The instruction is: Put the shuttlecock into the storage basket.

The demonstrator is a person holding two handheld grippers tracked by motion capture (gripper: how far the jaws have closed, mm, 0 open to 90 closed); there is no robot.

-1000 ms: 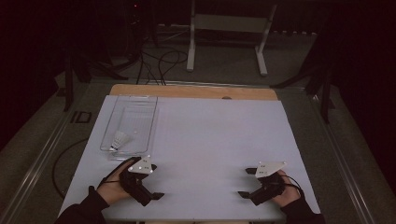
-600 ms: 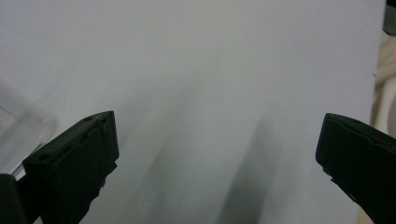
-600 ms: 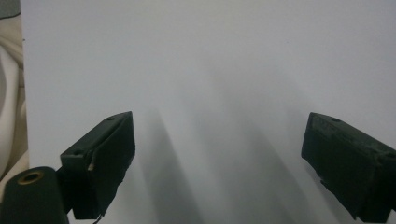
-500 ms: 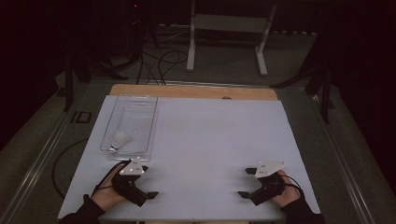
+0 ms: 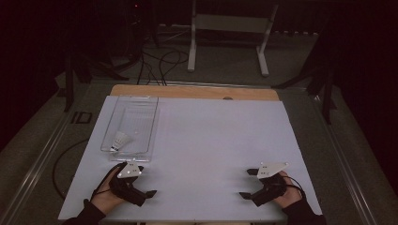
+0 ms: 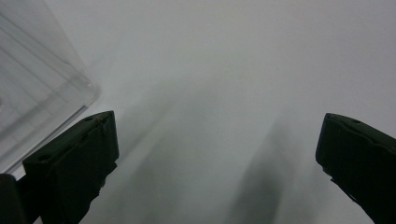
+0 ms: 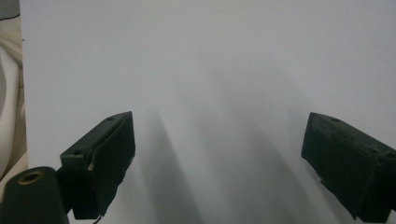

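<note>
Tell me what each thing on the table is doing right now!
left gripper: jaws wide open, holding nothing, near the table's front edge.
right gripper: jaws wide open, holding nothing, low over the table.
clear box: open on top, flat on the table.
shuttlecock: lying on its side inside the clear box.

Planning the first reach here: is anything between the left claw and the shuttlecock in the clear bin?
Yes: the clear bin's near wall. The shuttlecock lies inside at the near end, and the left claw sits open on the white table cover just outside that wall. From above, nothing visible blocks the way.
</note>
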